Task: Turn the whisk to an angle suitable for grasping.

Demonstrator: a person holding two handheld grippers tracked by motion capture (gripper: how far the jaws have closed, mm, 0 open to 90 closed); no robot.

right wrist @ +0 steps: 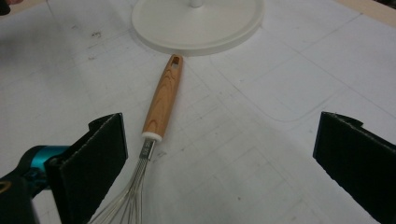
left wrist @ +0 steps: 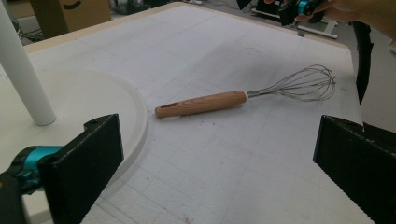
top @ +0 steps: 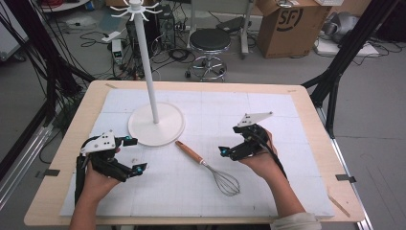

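Observation:
A whisk (top: pixel 190 153) with a wooden handle and wire head lies flat on the white mat, just in front of the round base (top: pixel 156 124) of a white stand with a tall pole (top: pixel 148 72) and hooks on top. My left gripper (top: pixel 135 155) is open to the left of the whisk, holding nothing. In the left gripper view the whisk (left wrist: pixel 201 103) lies ahead between the spread jaws of the left gripper (left wrist: pixel 215 158). My right gripper (top: pixel 231 140) is open to the right of the whisk. In the right gripper view the handle (right wrist: pixel 163 100) runs up toward the base (right wrist: pixel 198 23), near the left jaw of the right gripper (right wrist: pixel 219 158).
The white mat (top: pixel 268 120) covers most of the wooden table (top: pixel 306 96). Beyond the table stand a black stool (top: pixel 209 40), a cardboard box (top: pixel 287 24) and floor cables (top: pixel 95 36). Black frame legs (top: pixel 335 72) rise at both sides.

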